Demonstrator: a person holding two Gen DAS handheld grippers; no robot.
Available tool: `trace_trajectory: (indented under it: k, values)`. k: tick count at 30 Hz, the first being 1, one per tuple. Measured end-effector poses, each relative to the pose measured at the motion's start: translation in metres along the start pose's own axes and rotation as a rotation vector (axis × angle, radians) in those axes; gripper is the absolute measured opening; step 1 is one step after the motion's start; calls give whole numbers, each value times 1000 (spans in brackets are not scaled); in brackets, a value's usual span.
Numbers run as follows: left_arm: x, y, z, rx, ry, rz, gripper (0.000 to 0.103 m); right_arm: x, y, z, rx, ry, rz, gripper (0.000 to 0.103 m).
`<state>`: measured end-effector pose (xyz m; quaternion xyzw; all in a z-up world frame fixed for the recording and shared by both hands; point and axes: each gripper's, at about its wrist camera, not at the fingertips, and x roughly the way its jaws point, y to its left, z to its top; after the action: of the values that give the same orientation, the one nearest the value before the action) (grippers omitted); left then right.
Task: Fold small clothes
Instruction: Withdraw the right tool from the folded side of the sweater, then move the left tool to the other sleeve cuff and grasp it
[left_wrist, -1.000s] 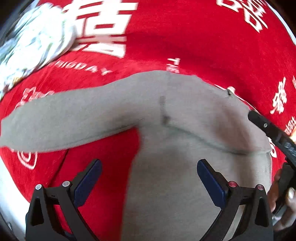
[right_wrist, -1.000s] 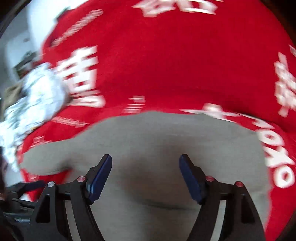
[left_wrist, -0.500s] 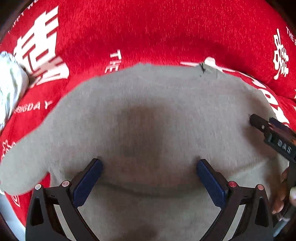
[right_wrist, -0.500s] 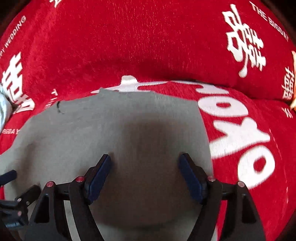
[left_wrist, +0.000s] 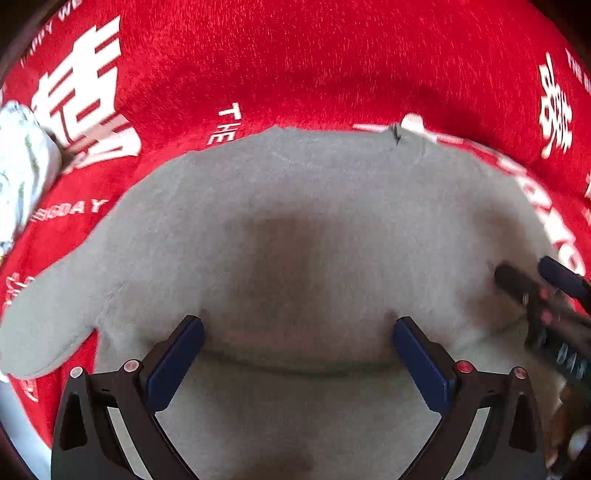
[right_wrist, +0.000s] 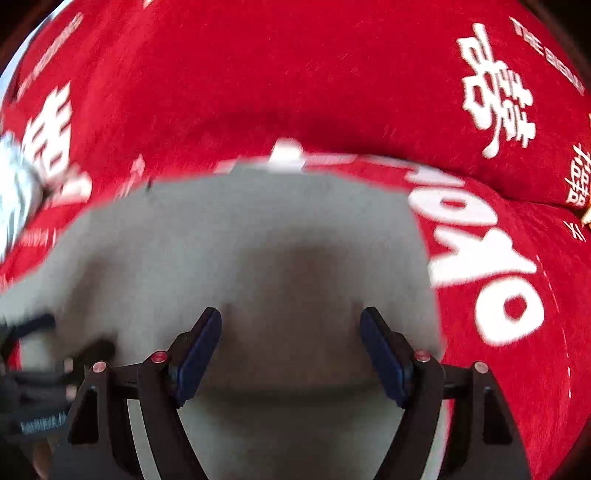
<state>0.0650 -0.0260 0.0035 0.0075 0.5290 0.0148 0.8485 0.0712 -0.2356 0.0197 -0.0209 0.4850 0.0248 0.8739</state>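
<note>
Lying flat on the red plush cloth with white lettering (left_wrist: 295, 66), the grey knitted garment (left_wrist: 314, 206) is seen directly beneath both grippers. The left gripper (left_wrist: 297, 354) and the right gripper (right_wrist: 291, 350) are held with jaws apart, nothing clamped between them.

My left wrist camera is looking steeply down, close over the grey sweater (left_wrist: 295, 229) on the red printed blanket (left_wrist: 295, 66). My right wrist camera is facing the same way beside it, sharing that sweater (right_wrist: 240, 236) and blanket (right_wrist: 295, 74), each glimpsing the other's gripper.
</note>
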Motion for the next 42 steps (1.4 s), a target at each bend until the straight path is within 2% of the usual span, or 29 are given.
trace_trajectory:
  k: [2, 4, 6, 7, 10, 14, 17, 21, 23, 25, 29, 30, 31, 32, 33, 37, 39, 40, 41, 42]
  values:
    - [-6, 3, -10, -8, -5, -22, 103, -10, 8, -19, -35, -51, -45, 80]
    - [-9, 13, -22, -35, 13, -66, 103, -21, 11, -36, -42, -74, -54, 82]
    - [-12, 16, -37, -16, -5, -40, 103, -24, 9, -50, -21, -43, -20, 84]
    - [-18, 16, -47, 3, -35, -36, 103, -31, 10, -60, -30, -70, -25, 84]
    - [-28, 21, -67, 19, -58, -46, 103, -48, 14, -85, -57, -116, -47, 85]
    - [-40, 35, -88, 3, -55, -52, 103, -60, 15, -102, -32, -116, -52, 85]
    - [-51, 62, -94, -43, -80, 12, 103, -63, 22, -104, -45, -100, -62, 85]
    - [-59, 148, -91, -272, -99, 118, 103, -62, 29, -101, -23, -80, -49, 85]
    - [-57, 208, -93, -439, -88, 187, 103, -61, 37, -99, -32, -79, -39, 85]
    - [-54, 267, -102, -620, -67, 244, 103, -60, 46, -97, -51, -76, -30, 85]
    - [-39, 350, -123, -849, -25, 362, 103, -59, 71, -92, -108, -79, -4, 85]
    - [-32, 368, -130, -907, -5, 373, 103, -59, 77, -91, -120, -81, 0, 85]
    - [-24, 382, -135, -968, 11, 339, 103, -59, 82, -89, -133, -83, 3, 85]
    - [-18, 392, -139, -1018, 0, 269, 103, -58, 89, -88, -150, -85, 6, 85]
    - [-17, 401, -141, -1079, -21, 243, 103, -57, 93, -87, -161, -85, 8, 85]
    - [-12, 408, -121, -1055, -47, 281, 101, -51, 108, -83, -190, -71, 9, 85]
    - [-16, 409, -119, -1049, -81, 309, 82, -52, 110, -82, -196, -70, 13, 85]
    - [-22, 409, -116, -1025, -114, 319, 52, -52, 111, -82, -200, -72, 11, 85]
    - [-25, 410, -114, -1009, -132, 299, 16, -52, 111, -80, -202, -74, 8, 85]
    - [-25, 417, -113, -1010, -138, 241, 10, -52, 110, -79, -201, -74, 6, 85]
